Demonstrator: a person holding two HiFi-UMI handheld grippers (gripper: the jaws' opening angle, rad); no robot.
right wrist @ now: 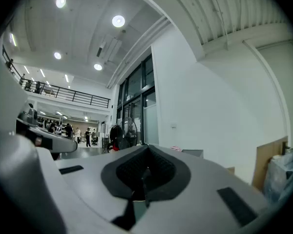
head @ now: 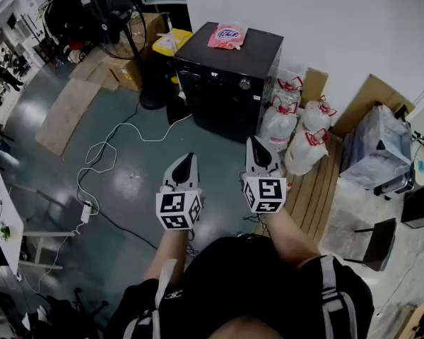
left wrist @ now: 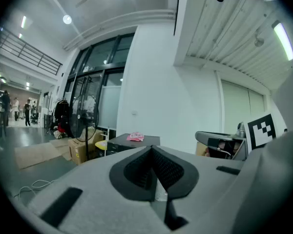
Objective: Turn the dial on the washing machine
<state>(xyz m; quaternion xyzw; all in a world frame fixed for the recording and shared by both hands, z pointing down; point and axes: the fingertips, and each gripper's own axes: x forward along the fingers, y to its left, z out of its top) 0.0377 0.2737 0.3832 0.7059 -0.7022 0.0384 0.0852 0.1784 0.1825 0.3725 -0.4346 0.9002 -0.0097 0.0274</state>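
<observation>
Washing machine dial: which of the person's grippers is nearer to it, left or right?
Right. In the head view the right gripper sits almost directly in front of the dial, short of the washing machine; the left gripper is farther off to the left.

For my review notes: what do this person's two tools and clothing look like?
The left tool and right tool have light grey shells tapering to a point, with black ribbed pads lining the jaws. The left cube and right cube behind them are white with black square markers. The person wears black clothing with pale stripes; the forearms are unsleeved.
</observation>
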